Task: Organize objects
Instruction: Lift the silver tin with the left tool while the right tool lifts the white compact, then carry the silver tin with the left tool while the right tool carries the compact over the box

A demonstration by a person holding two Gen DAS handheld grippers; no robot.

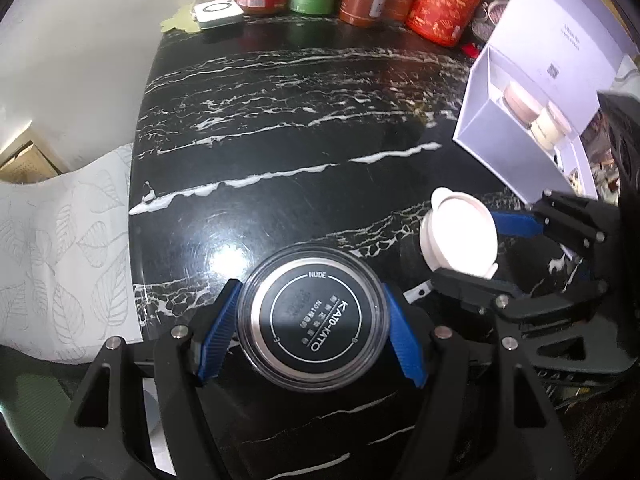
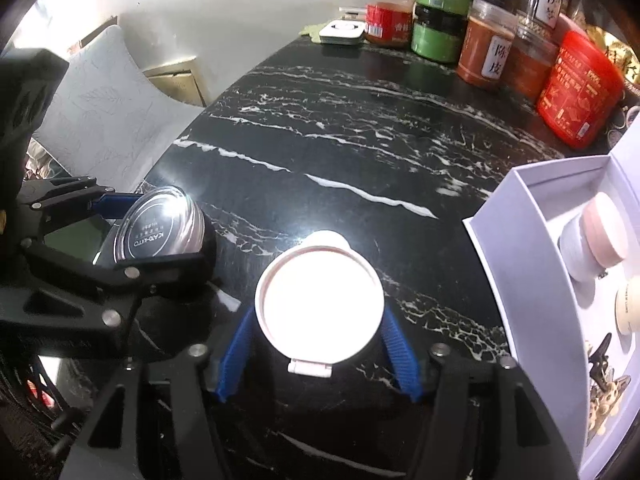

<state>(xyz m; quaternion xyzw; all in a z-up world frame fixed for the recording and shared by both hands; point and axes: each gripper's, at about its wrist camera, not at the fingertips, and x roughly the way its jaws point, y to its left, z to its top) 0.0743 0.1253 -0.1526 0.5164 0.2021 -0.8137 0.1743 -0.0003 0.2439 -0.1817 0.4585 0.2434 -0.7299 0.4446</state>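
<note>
Blue-padded left gripper point(image 1: 312, 328) clamps a round black jar with a clear-rimmed "KATO-KATO" lid point(image 1: 313, 319). Beside it, the right gripper point(image 2: 320, 344) clamps a white flip-cap container point(image 2: 320, 304). An open pale lavender cardboard box point(image 2: 516, 240) lies just right, nearer the right gripper.

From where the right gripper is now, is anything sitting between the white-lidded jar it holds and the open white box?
Nothing visible does. The right gripper holds the white-lidded jar, and only bare black marble tabletop lies between it and the open white box to its right. The red canister stands farther back.
</note>
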